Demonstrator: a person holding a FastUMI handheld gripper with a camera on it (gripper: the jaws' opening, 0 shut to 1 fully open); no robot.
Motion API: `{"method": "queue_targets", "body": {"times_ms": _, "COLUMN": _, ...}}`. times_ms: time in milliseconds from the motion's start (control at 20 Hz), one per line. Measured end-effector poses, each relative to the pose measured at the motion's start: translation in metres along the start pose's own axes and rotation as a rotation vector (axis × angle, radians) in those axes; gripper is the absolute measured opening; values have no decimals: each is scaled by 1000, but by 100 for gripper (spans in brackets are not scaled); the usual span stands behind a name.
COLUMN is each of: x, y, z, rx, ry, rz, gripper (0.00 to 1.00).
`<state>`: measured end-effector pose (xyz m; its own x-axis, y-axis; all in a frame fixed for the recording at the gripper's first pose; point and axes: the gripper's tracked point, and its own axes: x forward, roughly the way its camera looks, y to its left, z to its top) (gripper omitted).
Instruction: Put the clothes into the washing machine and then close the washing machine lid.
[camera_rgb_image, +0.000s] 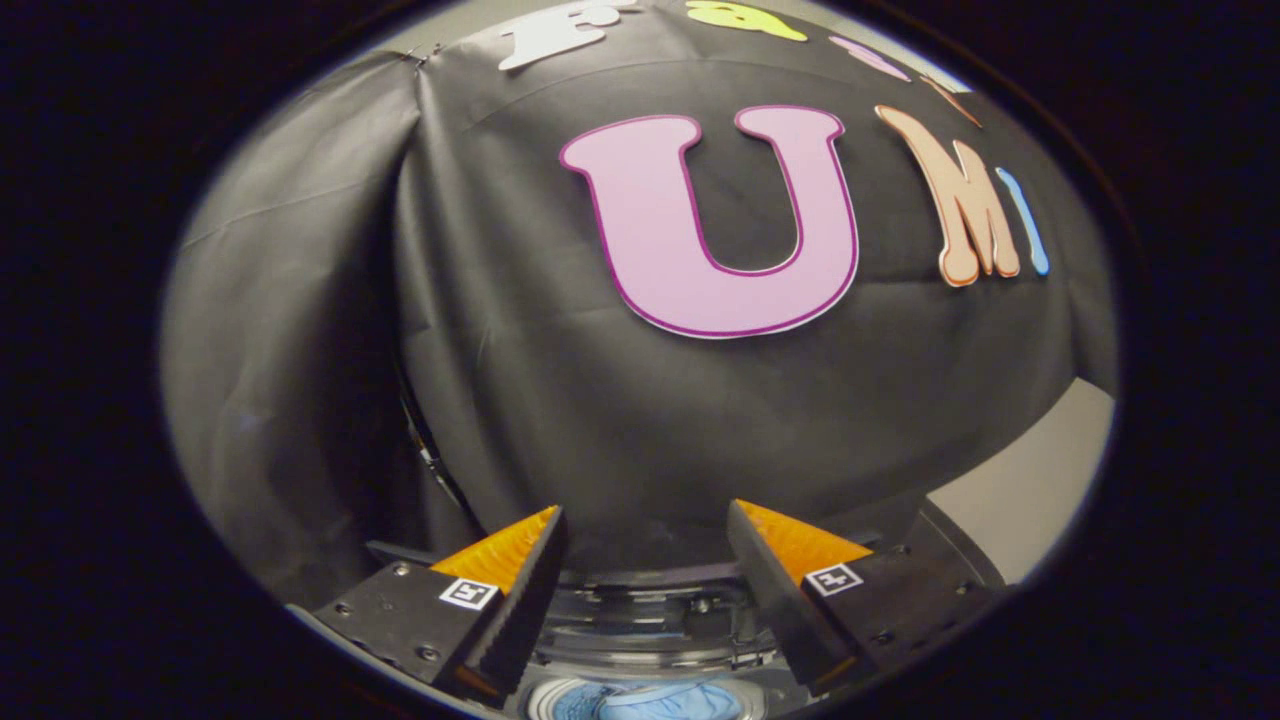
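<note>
Gripper view looks forward along the claw (648, 535), whose two fingers stand well apart with nothing between them; it holds nothing. Taking the claw as the landmark, a crumpled pale blue cloth garment (660, 702) lies below and between the finger bases, down inside the round drum of the washing machine (650, 625), whose grey and clear plastic rim curves just ahead of the fingers. Beyond the fingertips hangs a black cloth wall (560, 420), draped in folds, with a strip of pale wall (1030, 490) past the right finger. The clothes appear to be in the drum already, so the lid would likely be the step left; the lid itself cannot be made out here. The risk from here is that the open fingers, sitting close over the rim, catch on it or snag the garment and drag it back out, or that cloth lying high in the drum keeps the lid from closing fully.
</note>
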<state>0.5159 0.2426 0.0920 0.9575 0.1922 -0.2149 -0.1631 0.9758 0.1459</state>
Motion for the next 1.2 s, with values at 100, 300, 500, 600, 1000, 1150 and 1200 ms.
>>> {"method": "queue_targets", "body": {"times_ms": 100, "x": 14, "y": -1, "z": -5, "rx": -25, "ry": -10, "rz": -15, "gripper": 96}}
{"method": "queue_targets", "body": {"times_ms": 300, "x": 29, "y": -1, "z": -13, "rx": -99, "ry": -36, "rz": -54, "gripper": 96}}
{"method": "queue_targets", "body": {"times_ms": 500, "x": 30, "y": -2, "z": -22, "rx": -96, "ry": -50, "rz": -70, "gripper": 96}}
{"method": "queue_targets", "body": {"times_ms": 600, "x": 29, "y": -1, "z": -20, "rx": -97, "ry": -64, "rz": -58, "gripper": 96}}
{"method": "queue_targets", "body": {"times_ms": 1000, "x": 2, "y": -3, "z": -24, "rx": -99, "ry": -93, "rz": -31, "gripper": 96}}
{"method": "queue_targets", "body": {"times_ms": 1150, "x": -8, "y": -3, "z": -27, "rx": -103, "ry": -95, "rz": -37, "gripper": 95}}
{"method": "queue_targets", "body": {"times_ms": 1200, "x": -13, "y": -2, "z": -28, "rx": -100, "ry": -96, "rz": -38, "gripper": 95}}
